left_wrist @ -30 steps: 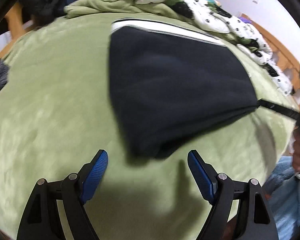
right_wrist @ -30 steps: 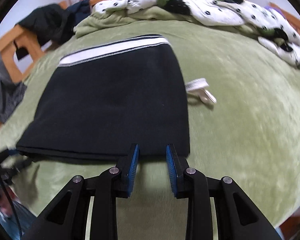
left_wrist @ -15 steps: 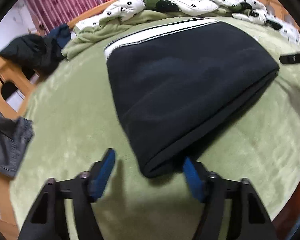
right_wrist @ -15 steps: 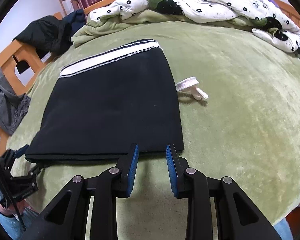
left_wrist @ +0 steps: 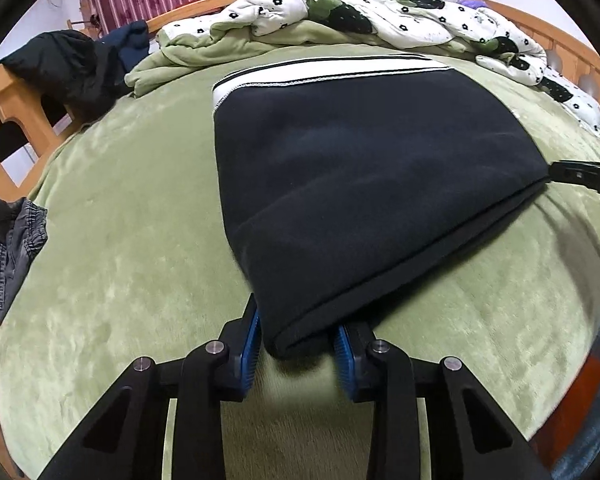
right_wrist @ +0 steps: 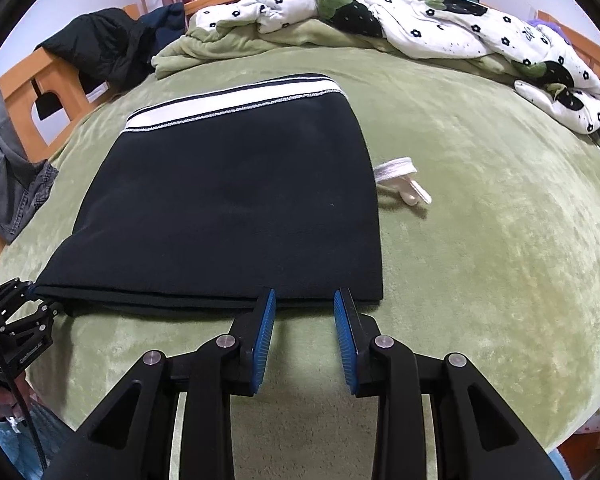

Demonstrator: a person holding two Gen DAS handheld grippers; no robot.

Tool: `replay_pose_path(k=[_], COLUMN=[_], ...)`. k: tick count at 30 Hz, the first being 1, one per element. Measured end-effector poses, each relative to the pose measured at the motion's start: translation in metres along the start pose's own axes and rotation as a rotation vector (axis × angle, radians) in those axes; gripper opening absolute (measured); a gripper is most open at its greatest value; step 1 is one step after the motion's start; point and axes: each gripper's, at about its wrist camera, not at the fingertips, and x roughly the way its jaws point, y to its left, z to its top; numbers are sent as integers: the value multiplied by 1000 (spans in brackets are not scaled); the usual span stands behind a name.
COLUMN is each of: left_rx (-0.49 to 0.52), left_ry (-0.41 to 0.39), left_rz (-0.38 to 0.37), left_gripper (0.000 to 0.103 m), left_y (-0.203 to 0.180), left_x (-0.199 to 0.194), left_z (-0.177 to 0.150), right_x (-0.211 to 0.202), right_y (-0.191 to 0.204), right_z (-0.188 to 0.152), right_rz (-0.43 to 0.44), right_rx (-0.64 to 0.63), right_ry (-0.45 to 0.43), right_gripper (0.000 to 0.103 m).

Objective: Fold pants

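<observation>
Black pants (left_wrist: 364, 184) with a white striped waistband lie folded on the green bed; they also show in the right wrist view (right_wrist: 236, 208). My left gripper (left_wrist: 296, 336) has its blue pads closed around the near left corner of the folded pants. It shows at the left edge of the right wrist view (right_wrist: 24, 320). My right gripper (right_wrist: 304, 312) is open, its tips at the near folded edge by the right corner, nothing between the pads. Its tip shows at the right in the left wrist view (left_wrist: 584, 176).
A white drawstring (right_wrist: 400, 180) lies on the blanket right of the pants. A flowered duvet (right_wrist: 420, 20) and a green blanket are bunched at the far side. Dark clothes (left_wrist: 68, 68) hang on the wooden bed frame at left; grey jeans (left_wrist: 4, 248) lie at the left edge.
My left gripper moved in to the near left corner of the pants and closed on it. My right gripper stayed at the near edge, open.
</observation>
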Motion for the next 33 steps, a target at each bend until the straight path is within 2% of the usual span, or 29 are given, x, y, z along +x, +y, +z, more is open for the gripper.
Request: replay_pose_path(k=[3,7,10,12,14,17,19,23,27,29,31,33], left_rx=[2,-23,-93,-153,-198,-263,-278,-278,-281,-270,-254,-243], left_ry=[6,10,-27,-63,-83,-100,-113,-79,-56,-54,-50,-60], left_rz=[-30,-120,-174,-182,-155,-142,-126,-18,-8,-4,0,2], left_gripper=[31,34,50,63,67,83,84,87,87,88,90,90], left_y=[2,8,16,19,21,24,22,11,-1,-6,-13,-17], left_x=[-5,-23,-44,-63,-80,-105,-120,-140,-154,-161,-166,-172], left_z=[-3,-8,-8,-7,-7,-4,-4,2,1,1,0,0], right_x=[0,-4,-20,-36,-49,-76,-92,-127,-152,-162,-170,-177], right_y=[-1,-2,0,3,6,10,14,24,23,21,18,16], right_z=[1,5,9,9,8,1,-4,-15,-27,-33,-38,-44], right_rz=[-8,-33,-36,-29,-16,34,54,-21,-73,-94,-90,-88], right_rx=[9,17,22,25,22,29,24,-20,-17,-17,-13,-5], right_ry=[-15,-39,-83,-112,-118,-123,-113,-138,-150,-158,-183,-198], right_gripper=[35,35,35,36,39,39,40,40,40,50,85,89])
